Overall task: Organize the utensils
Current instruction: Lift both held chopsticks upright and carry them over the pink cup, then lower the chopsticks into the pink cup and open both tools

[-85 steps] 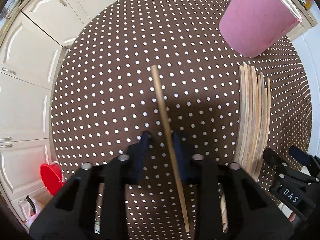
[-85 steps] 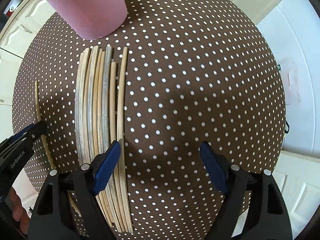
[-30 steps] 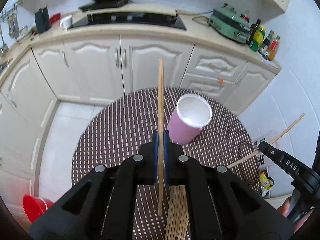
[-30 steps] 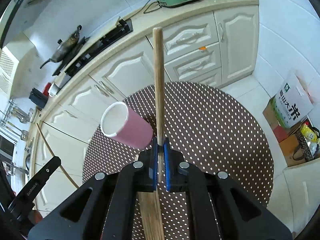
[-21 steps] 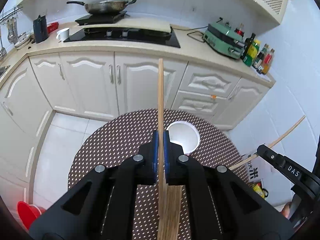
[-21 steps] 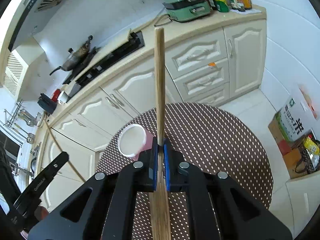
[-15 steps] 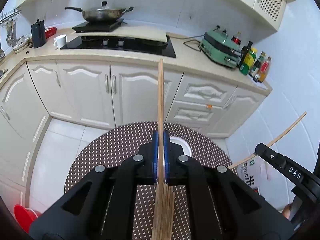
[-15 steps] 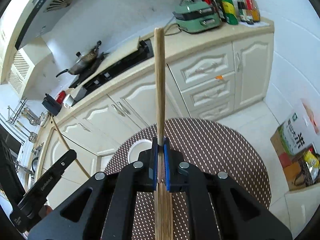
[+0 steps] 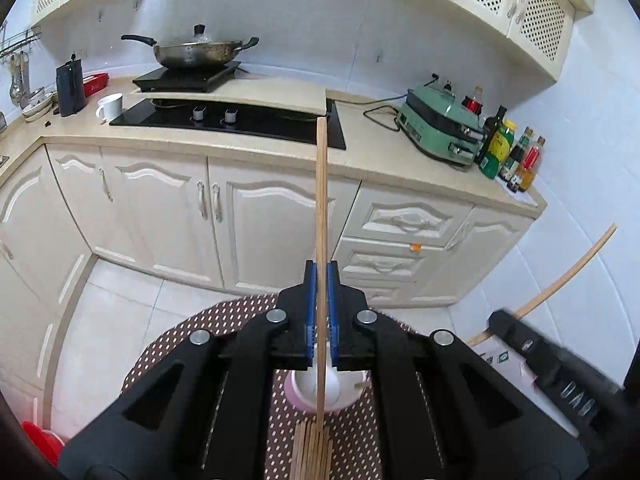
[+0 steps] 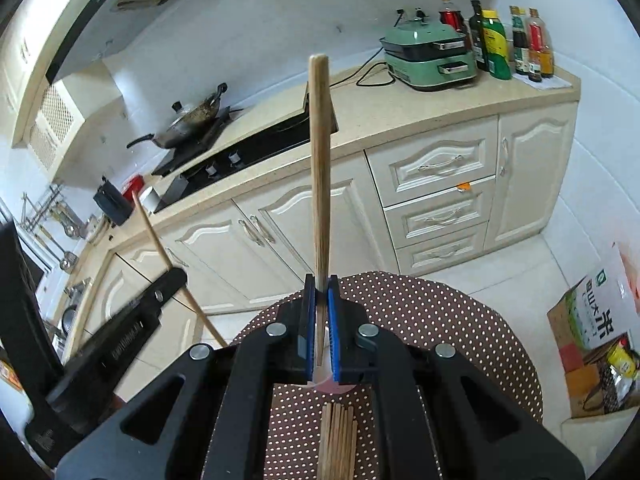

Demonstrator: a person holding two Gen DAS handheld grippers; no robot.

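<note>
- While both grippers hang high above the dotted round table [image 10: 460,320], each has its blue pads pressed onto a single chopstick.
- Left gripper [image 9: 321,312] pinches its chopstick [image 9: 321,208] upright, lower end over the pink cup [image 9: 340,398].
- Right gripper [image 10: 319,320] clamps its chopstick [image 10: 320,168] near the bottom tip.
- Remaining chopsticks [image 10: 338,440] lie bundled on the table, just beside the cup on the near side.

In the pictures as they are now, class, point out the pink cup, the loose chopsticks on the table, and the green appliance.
pink cup [image 9: 308,406], left wrist view, on its pink outer wall.
loose chopsticks [image 10: 338,436], right wrist view, mid-bundle.
green appliance [image 9: 438,128], left wrist view, on its body.
</note>
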